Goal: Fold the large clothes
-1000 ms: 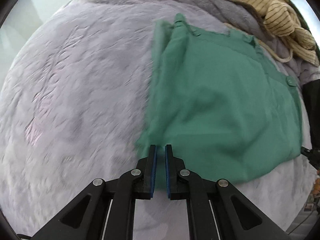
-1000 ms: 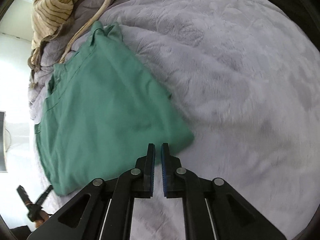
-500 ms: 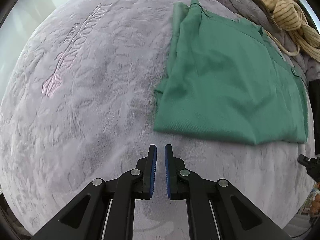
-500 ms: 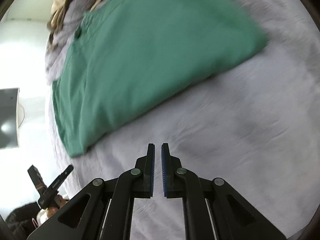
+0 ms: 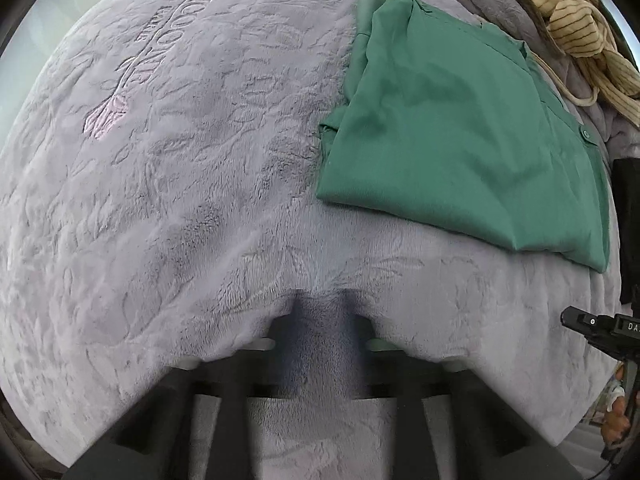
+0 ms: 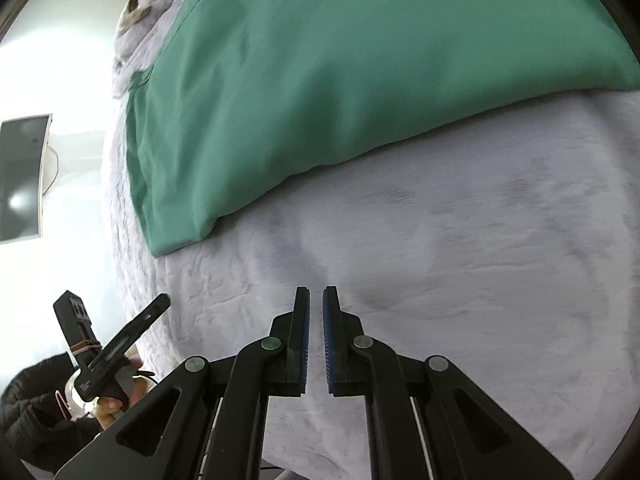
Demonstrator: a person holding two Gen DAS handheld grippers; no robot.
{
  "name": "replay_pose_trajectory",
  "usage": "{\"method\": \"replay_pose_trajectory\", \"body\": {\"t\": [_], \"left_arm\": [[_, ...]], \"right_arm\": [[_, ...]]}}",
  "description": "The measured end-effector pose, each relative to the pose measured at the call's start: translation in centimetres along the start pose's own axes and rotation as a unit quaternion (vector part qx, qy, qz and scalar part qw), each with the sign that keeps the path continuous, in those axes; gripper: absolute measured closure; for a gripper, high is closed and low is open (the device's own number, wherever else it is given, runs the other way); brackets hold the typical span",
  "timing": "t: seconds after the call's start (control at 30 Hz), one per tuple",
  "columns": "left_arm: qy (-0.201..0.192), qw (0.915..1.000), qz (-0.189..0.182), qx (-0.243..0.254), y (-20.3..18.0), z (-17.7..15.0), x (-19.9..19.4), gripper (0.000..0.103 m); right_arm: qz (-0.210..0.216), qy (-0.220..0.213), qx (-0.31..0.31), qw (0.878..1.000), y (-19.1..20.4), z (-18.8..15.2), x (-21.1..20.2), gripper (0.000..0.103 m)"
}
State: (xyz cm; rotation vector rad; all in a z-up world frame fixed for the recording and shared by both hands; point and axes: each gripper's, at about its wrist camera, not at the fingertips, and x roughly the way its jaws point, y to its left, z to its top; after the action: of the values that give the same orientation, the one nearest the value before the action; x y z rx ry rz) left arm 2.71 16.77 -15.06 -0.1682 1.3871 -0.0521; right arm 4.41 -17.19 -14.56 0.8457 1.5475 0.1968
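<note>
A folded green garment (image 5: 460,132) lies flat on the lilac plush blanket (image 5: 180,200). My left gripper (image 5: 322,320) hangs over bare blanket, a little short of the garment's near edge. Its jaws are opening and smeared by motion, with nothing between them. In the right wrist view the same green garment (image 6: 340,80) fills the top. My right gripper (image 6: 316,292) is shut and empty, over the blanket (image 6: 440,280) below the garment's folded edge.
A beige striped garment (image 5: 580,20) is heaped at the far right behind the green one. Embossed lettering (image 5: 160,52) marks the blanket's left part. A hand in a black sleeve (image 6: 108,404) shows at the bed's edge, and a wall screen (image 6: 24,180) beyond.
Both grippers have drawn back from the green garment, which now lies free on the blanket. The left jaws went from shut to spreading apart. The right view swung round.
</note>
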Motion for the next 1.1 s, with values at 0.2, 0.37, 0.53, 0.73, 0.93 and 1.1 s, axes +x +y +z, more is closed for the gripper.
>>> {"method": "replay_pose_trajectory", "body": {"t": [0.2,0.37,0.53,0.73,0.93,1.1], "left_arm": [[-0.025,0.9995,-0.018,0.002,-0.2,-0.5,-1.3,0.001],[-0.023,0.9997,-0.006,-0.002,0.1,-0.4,-1.4,0.001],[-0.024,0.9997,0.01,-0.002,-0.4,0.7,-0.5,0.001],[-0.014,0.9998,0.001,-0.013,0.0,1.2,0.0,0.001],[-0.013,0.9998,0.005,-0.012,-0.3,1.5,0.5,0.001],[-0.003,0.9997,-0.02,-0.01,0.3,1.8,0.8,0.001]], "right_arm": [[0.006,0.016,-0.022,1.0,2.9,-0.1,2.2,0.063],[0.027,0.003,-0.039,0.999,5.5,0.0,2.9,0.039],[0.055,-0.005,-0.026,0.998,6.8,0.8,4.1,0.037],[0.084,-0.01,0.02,0.996,6.5,1.7,6.0,0.037],[0.115,-0.02,0.044,0.992,7.2,2.4,7.4,0.037],[0.133,-0.025,0.048,0.99,8.2,3.4,8.3,0.037]]}}
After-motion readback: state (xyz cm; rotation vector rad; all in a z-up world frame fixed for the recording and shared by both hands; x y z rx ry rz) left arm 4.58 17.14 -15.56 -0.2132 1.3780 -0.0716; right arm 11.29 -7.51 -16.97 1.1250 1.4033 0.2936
